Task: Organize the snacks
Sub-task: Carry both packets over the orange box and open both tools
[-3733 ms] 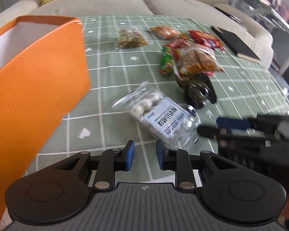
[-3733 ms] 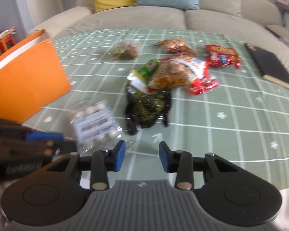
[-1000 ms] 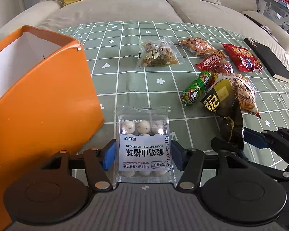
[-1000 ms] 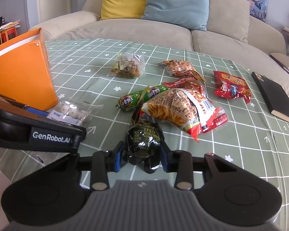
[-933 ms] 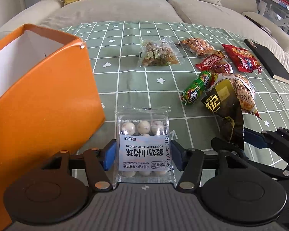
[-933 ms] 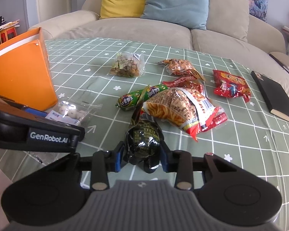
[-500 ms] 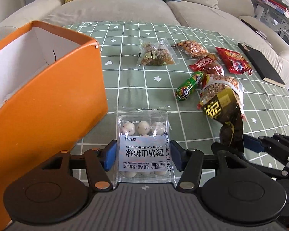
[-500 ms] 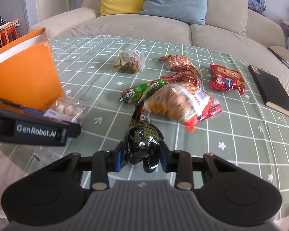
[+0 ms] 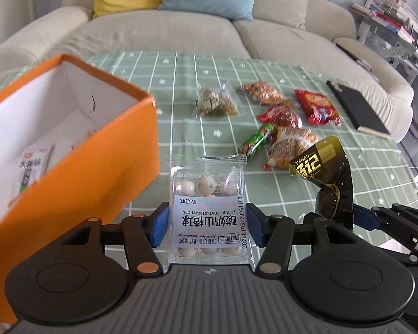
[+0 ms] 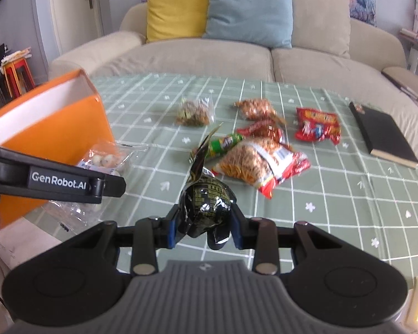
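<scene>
My left gripper [image 9: 207, 229] is shut on a clear pack of white yogurt hawthorn balls [image 9: 207, 208], held above the green checked tablecloth [image 9: 181, 83]. Just to its left stands the open orange box [image 9: 78, 172], with a white snack pack [image 9: 30, 169] inside. My right gripper [image 10: 204, 229] is shut on a crumpled black-and-gold snack bag [image 10: 207, 206], also lifted off the table; the bag [image 9: 328, 178] shows at the right of the left wrist view. In the right wrist view the left gripper's arm [image 10: 58, 183] crosses at the left.
Loose snacks lie mid-table: a clear mixed-nut bag [image 9: 216, 103], an orange peanut bag [image 9: 263, 93], red packets [image 9: 317, 107], a green sausage stick [image 9: 256, 140] and a large noodle-snack bag [image 10: 260, 164]. A black notebook [image 10: 384, 136] lies at the right edge. A sofa with cushions [image 10: 217, 8] stands behind.
Both grippers have risen with their packs still held. The orange box now shows more of its white inside in the left wrist view.
</scene>
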Demonstrator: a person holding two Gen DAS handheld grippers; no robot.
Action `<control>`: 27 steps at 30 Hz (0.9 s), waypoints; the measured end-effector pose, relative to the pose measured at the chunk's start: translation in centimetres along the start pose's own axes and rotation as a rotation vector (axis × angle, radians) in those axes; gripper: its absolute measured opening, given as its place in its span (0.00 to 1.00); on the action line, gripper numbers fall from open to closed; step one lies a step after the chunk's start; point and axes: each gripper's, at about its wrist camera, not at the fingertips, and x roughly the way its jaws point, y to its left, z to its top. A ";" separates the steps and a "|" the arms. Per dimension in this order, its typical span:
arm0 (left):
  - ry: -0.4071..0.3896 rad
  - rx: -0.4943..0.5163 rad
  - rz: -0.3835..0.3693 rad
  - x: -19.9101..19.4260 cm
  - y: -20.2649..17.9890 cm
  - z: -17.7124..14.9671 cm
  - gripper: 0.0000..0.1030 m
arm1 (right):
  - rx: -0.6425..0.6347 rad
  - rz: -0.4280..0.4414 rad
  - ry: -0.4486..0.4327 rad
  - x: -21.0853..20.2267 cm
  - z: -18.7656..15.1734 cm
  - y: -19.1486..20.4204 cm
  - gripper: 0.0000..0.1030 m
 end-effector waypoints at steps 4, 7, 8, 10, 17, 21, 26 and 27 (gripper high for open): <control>-0.059 0.003 -0.004 -2.2 0.2 0.7 0.64 | 0.018 0.015 -0.037 -1.3 0.7 0.2 0.33; -0.094 0.001 -0.004 -3.7 0.7 1.4 0.64 | 0.004 0.022 -0.067 -2.2 1.5 0.8 0.33; -0.102 -0.004 -0.004 -4.1 1.0 1.6 0.64 | -0.002 0.028 -0.078 -2.6 1.9 1.0 0.33; -0.118 -0.017 -0.002 -4.8 1.7 2.0 0.64 | -0.018 0.044 -0.101 -3.2 2.7 1.6 0.33; -0.166 -0.084 0.038 -7.1 5.2 3.4 0.64 | -0.120 0.121 -0.171 -4.1 6.2 5.2 0.33; -0.185 -0.135 0.075 -7.8 7.7 4.1 0.64 | -0.165 0.198 -0.175 -3.8 8.5 7.5 0.33; -0.171 -0.193 0.133 -7.9 11.2 4.7 0.64 | -0.289 0.270 -0.166 -2.7 11.1 11.3 0.33; -0.163 -0.203 0.146 -7.8 11.9 4.8 0.64 | -0.310 0.279 -0.159 -2.3 11.6 12.0 0.33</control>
